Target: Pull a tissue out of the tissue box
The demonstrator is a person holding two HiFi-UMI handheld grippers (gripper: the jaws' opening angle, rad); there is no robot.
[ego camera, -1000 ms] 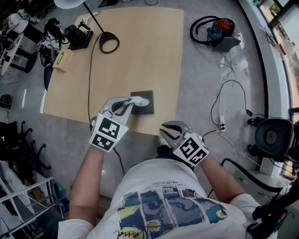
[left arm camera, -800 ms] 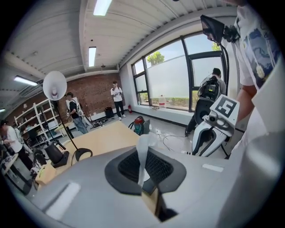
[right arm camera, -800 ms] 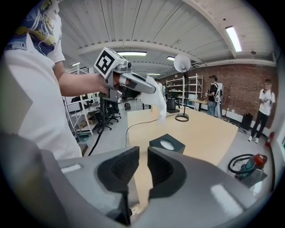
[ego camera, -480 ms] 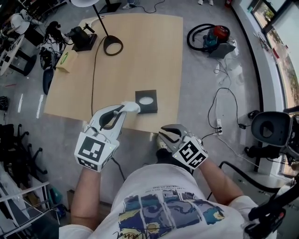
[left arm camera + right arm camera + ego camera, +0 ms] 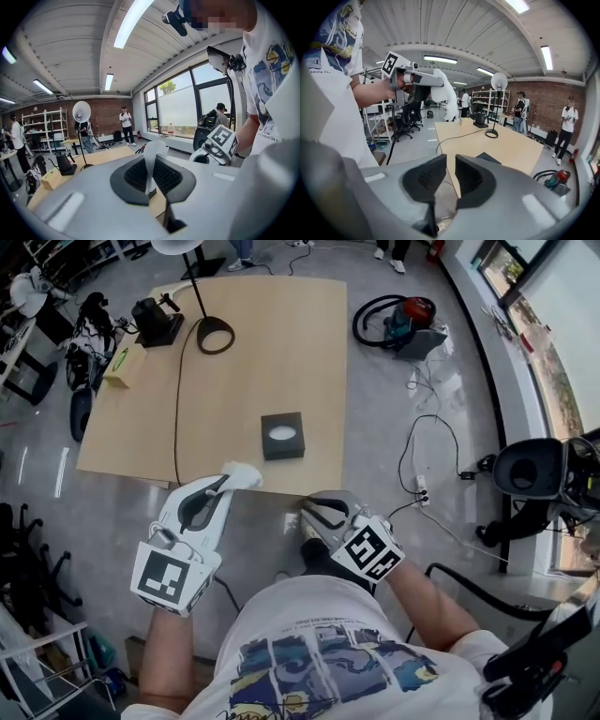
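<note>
Pinching tissue in left gripper fingers, pointing forward | right gripper fingers narrowly apart, empty

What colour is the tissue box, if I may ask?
The tissue box is dark grey, clearest in the head view.

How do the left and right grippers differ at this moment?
The left gripper is shut on a white tissue; the right gripper has its jaws slightly apart, empty. The left gripper is held higher than the right gripper, judging by the right gripper view. Both point toward the table.
</note>
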